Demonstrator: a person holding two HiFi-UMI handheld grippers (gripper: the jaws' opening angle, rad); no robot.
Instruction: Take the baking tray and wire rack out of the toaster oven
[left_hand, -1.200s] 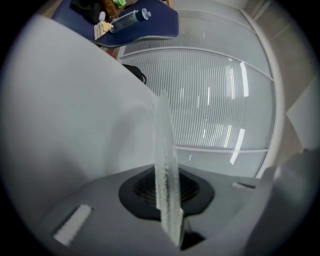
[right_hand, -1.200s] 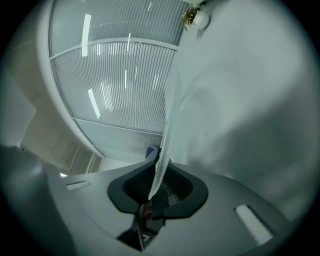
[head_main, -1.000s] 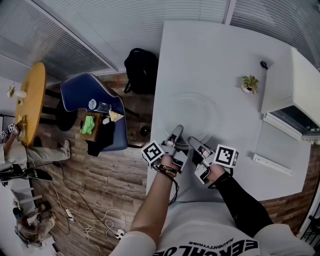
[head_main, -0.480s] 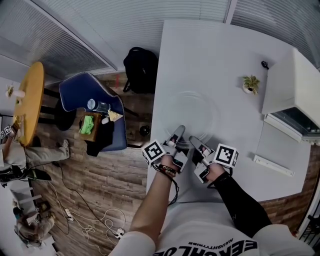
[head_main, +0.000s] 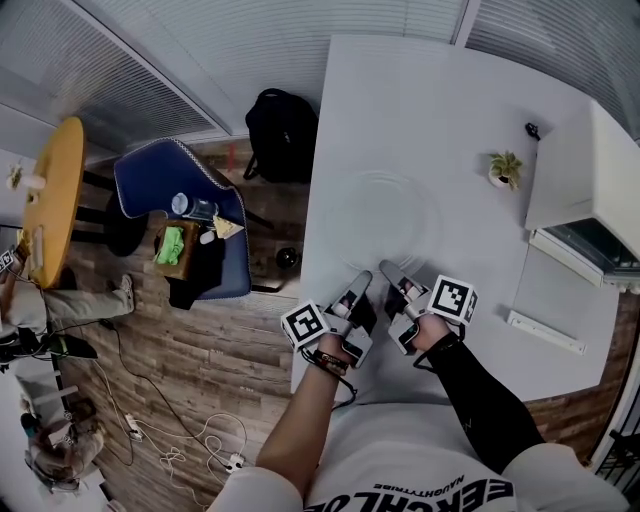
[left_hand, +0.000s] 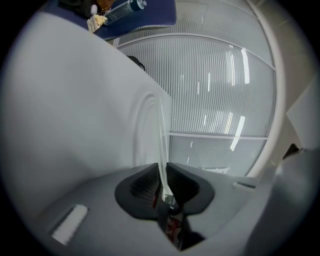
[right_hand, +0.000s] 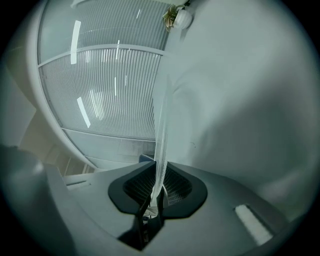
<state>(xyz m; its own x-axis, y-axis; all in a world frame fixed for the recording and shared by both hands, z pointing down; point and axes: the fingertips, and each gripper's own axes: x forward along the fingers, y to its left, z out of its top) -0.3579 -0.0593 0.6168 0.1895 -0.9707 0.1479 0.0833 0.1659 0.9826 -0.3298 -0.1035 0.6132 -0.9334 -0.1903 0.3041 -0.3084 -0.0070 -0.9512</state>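
Note:
A clear round glass plate lies flat on the white table. My left gripper is shut on its near rim, which runs thin between the pads in the left gripper view. Just to the right, my right gripper holds the same rim; its jaws have just been closing with the rim between them. The white toaster oven stands at the table's right with its door open. Neither the baking tray nor the wire rack is visible.
A small potted plant stands near the oven, and a white strip lies on the table below the door. The table's left edge runs close to my left hand. On the floor are a blue chair, a black bag and a yellow table.
My left gripper has drawn back a little toward me along the plate's near rim. The right gripper has barely shifted. The plate lies about where it was.

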